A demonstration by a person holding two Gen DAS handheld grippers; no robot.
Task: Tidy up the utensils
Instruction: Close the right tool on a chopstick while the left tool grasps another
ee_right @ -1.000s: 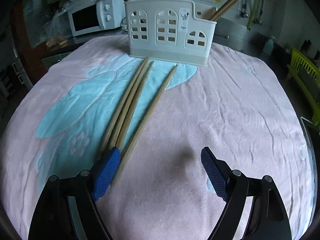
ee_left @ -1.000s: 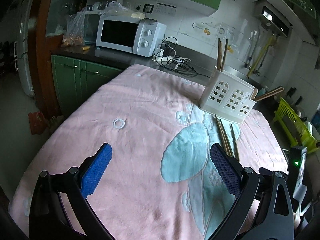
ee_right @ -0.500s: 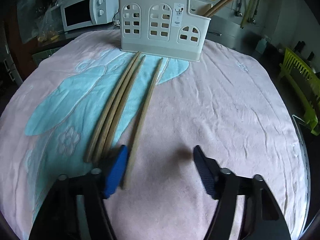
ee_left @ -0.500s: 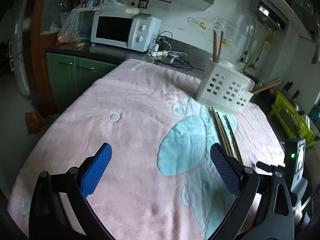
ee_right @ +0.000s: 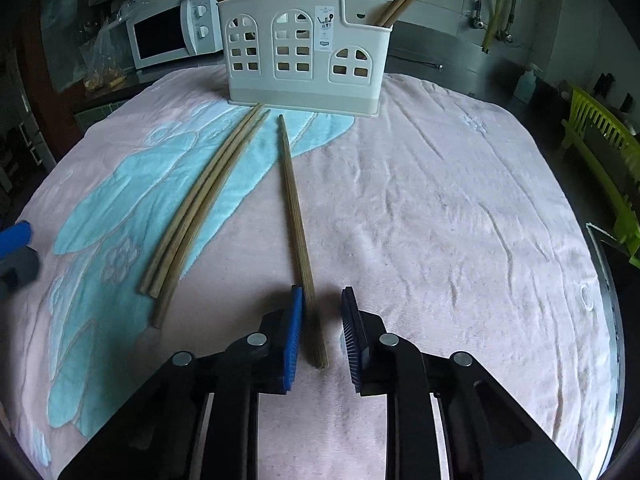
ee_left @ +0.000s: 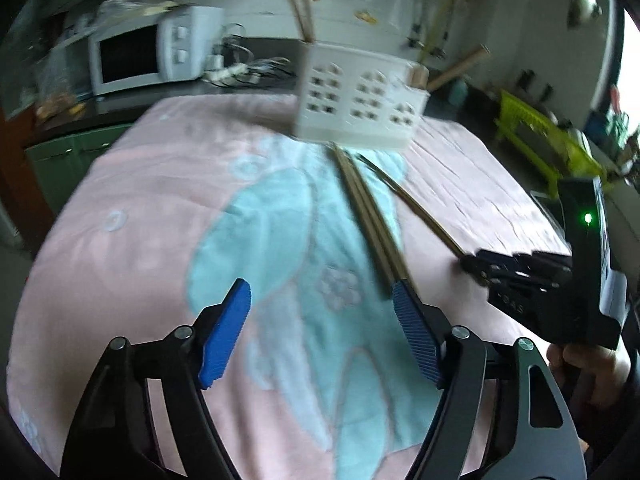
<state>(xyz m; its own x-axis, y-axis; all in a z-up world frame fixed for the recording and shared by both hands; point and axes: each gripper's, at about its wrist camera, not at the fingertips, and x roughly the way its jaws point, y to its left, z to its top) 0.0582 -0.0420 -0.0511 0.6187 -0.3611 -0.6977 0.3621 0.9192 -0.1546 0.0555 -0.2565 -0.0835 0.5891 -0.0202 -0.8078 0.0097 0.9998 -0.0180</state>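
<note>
Left wrist view, blurred: the left gripper (ee_left: 320, 332) hangs over the pink towel (ee_left: 132, 216) with its blue pads fairly wide, the jaws closing, and nothing between them. The near ends of a bundle of chopsticks (ee_left: 368, 208) lie just beside its right pad (ee_left: 414, 338); whether they touch it cannot be told through the blur. Further right, the right gripper (ee_left: 466, 261) sits low at the near end of a single chopstick (ee_left: 412, 200), with a hand (ee_left: 580, 364) behind it. The white utensil holder (ee_left: 360, 100) stands at the far end of the towel, with chopsticks standing in it. A microwave (ee_left: 148, 56) sits far left.

Right wrist view: the right gripper (ee_right: 322, 328) is narrow, its jaws closing around the near end of the single chopstick (ee_right: 294, 204); a small gap shows beside the right pad, so the grip looks unfinished. The bundle of chopsticks (ee_right: 196, 216) lies to the left, well apart from the pads. The utensil holder (ee_right: 300, 52) stands just beyond the far tips.
</note>
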